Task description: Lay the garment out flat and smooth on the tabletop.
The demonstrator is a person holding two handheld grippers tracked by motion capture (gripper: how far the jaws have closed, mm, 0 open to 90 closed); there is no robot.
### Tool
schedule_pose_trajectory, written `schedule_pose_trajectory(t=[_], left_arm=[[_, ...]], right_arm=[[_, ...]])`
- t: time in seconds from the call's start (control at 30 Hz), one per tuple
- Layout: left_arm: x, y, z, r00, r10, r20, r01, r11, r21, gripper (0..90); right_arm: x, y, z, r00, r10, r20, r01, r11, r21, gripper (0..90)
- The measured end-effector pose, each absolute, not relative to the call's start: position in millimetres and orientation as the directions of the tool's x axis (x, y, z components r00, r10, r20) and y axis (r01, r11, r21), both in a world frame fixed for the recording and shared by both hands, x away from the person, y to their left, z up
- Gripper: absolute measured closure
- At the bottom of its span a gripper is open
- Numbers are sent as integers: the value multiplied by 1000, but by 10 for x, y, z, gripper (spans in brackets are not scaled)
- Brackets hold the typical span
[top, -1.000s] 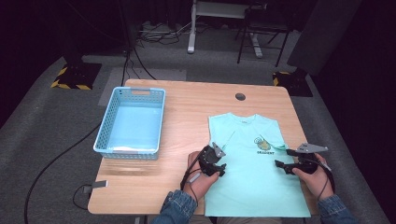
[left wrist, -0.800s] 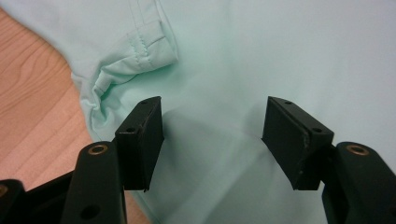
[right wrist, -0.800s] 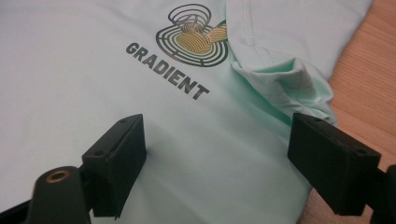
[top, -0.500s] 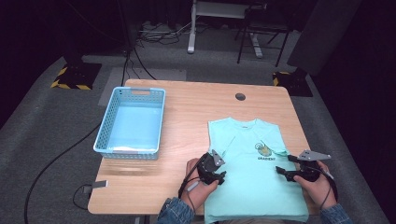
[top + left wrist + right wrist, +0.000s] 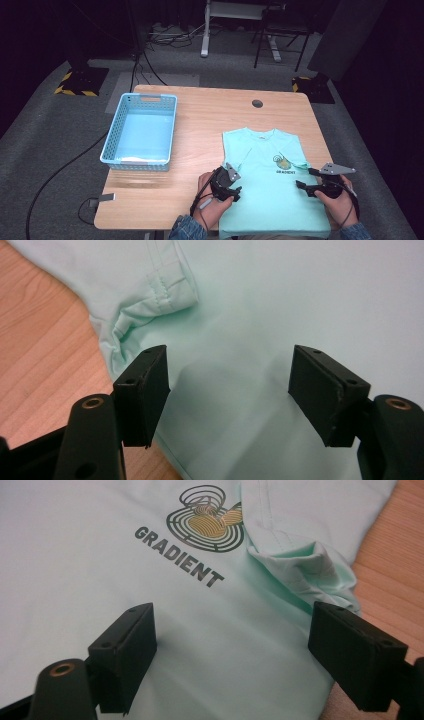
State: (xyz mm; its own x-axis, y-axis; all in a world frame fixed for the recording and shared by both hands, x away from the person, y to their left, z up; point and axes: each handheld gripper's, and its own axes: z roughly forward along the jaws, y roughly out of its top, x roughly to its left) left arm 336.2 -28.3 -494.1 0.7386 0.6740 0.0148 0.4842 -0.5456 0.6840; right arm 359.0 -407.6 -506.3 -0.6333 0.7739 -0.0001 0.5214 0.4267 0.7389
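Lay flat at lower right of the desk: shirt, sleeves already tucked in. Left tongs just widened, right tongs wide, nothing gripped. Folding mostly left.

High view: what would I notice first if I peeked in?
A mint green T-shirt lies flat at the near right of the wooden table, a hand-held gripper at each side of it. A light blue basket sits on the table's left.
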Motion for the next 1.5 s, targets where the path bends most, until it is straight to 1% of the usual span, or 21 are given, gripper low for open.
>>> schedule_pose_trajectory(t=[0.13,0.27,0.3,0.53,0.7,0.73,0.93,1.3,1.5], left_arm=[[3365,-313,-4909,743,669,19,477,-549,686,326],[3376,-364,-4960,756,654,19,484,-578,657,343],[3373,-367,-4968,759,651,8,483,-571,663,347],[3278,-423,-4974,776,631,9,465,-582,667,357],[3206,-431,-4963,780,626,-14,475,-576,665,364],[3196,-426,-4958,779,627,-31,482,-567,668,363],[3220,-417,-4848,767,642,-6,466,-550,694,360],[3284,-462,-4722,752,659,16,458,-540,706,354],[3390,-494,-4569,736,676,34,446,-522,727,355]], right_arm=[[3582,-4078,-5062,-638,770,-2,517,431,739,206],[3551,-4083,-5061,-636,772,-1,519,429,740,210],[3541,-4084,-5062,-634,773,-1,520,427,740,210],[3416,-4117,-5062,-627,779,0,525,422,739,210],[3376,-4167,-5063,-636,771,1,519,428,740,210],[3374,-4178,-5063,-641,768,2,517,430,740,210],[3375,-4180,-5064,-642,767,2,516,431,741,210],[3375,-4181,-5064,-643,766,1,515,431,741,210],[3374,-4180,-5065,-643,766,1,515,431,741,210]])
